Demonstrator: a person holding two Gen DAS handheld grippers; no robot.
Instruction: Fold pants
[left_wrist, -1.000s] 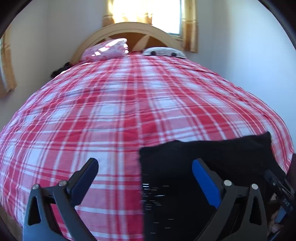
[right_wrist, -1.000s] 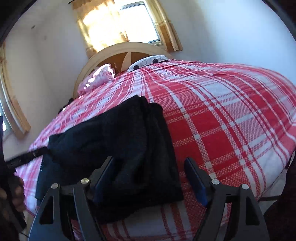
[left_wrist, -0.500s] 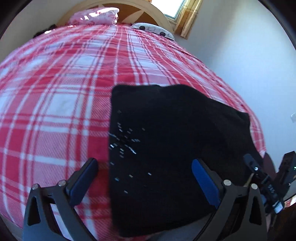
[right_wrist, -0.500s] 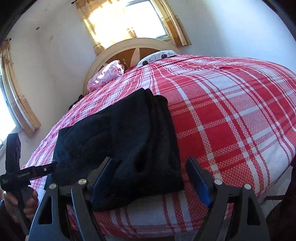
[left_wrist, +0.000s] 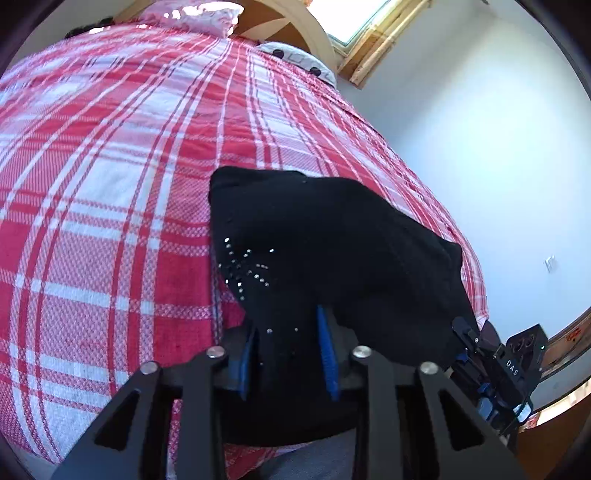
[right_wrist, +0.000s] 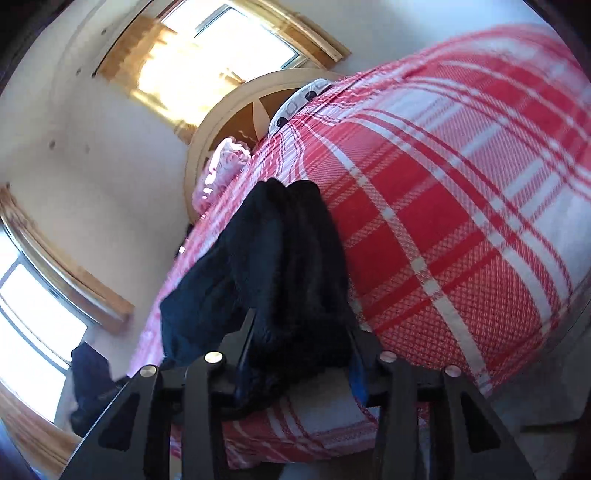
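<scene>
Pants: black pants (left_wrist: 325, 251) lie folded in a compact stack at the near edge of the bed (left_wrist: 110, 229), on the red-and-white plaid cover, a cluster of small shiny studs showing on top.
Left gripper: the left gripper (left_wrist: 288, 354) has its blue-padded fingers (left_wrist: 327, 354) drawn in narrow on the near hem of the stack, cloth pinched between them — likely so the layers lift together rather than sliding apart.
Right gripper: the right gripper (right_wrist: 299, 365) bites the other near corner, jaws closed in on a thick bunch of dark fabric (right_wrist: 295, 280).
Why two corners: gripping both ends of one edge should keep that edge straight when it is carried over.
Stage: judged late — the pants are already several layers thick; one more fold or a shift seems likely.
Risk: bunched cloth in the right jaws could carry a crease.
Background: pink pillow (left_wrist: 192, 16) and headboard (right_wrist: 229, 107) far off, well clear.
</scene>
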